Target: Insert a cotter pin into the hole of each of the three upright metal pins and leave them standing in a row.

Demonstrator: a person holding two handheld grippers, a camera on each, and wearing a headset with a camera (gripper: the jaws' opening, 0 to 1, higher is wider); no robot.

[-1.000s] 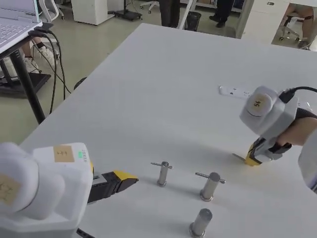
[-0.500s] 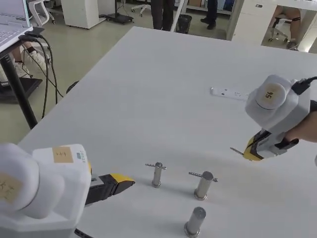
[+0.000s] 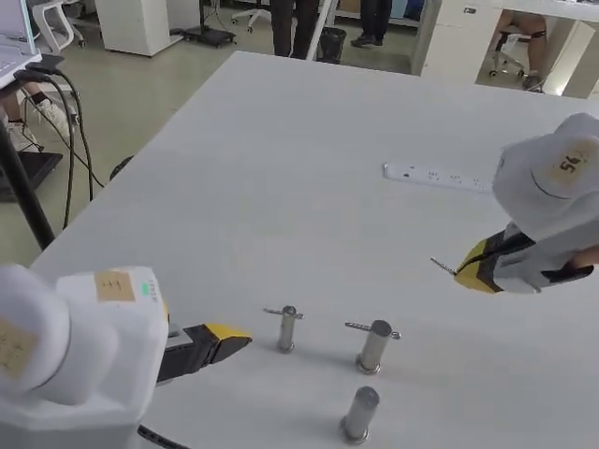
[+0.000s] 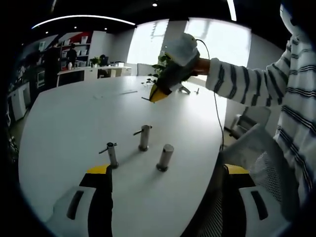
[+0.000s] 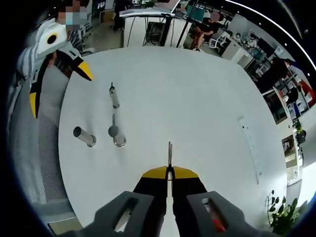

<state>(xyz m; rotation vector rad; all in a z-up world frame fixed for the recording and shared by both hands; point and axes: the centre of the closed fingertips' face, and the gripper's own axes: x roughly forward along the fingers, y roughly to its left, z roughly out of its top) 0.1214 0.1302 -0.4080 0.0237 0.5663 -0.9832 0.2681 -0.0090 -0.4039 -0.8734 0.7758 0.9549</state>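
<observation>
Three upright metal pins stand on the white table point(image 3: 281, 187). The left pin point(image 3: 286, 329) and the middle pin point(image 3: 372, 346) each carry a cotter pin through the top. The nearest pin point(image 3: 358, 414) has a bare top. My right gripper point(image 3: 465, 273) hovers above the table to the right of them, shut on a loose cotter pin point(image 3: 442, 267) that sticks out past its tips point(image 5: 169, 155). My left gripper point(image 3: 225, 337) is low at the left of the row, open, and the three pins point(image 4: 144, 137) lie ahead of its spread jaws.
A white power strip point(image 3: 435, 176) lies on the table beyond the right gripper. The table's left edge point(image 3: 140, 159) drops to the floor, where cables hang by a desk. Office chairs and people stand in the background.
My right gripper has lifted the cotter pin off the table and carried it up and to the right. The left gripper and the three pins have stayed put; the head camera shifted.
</observation>
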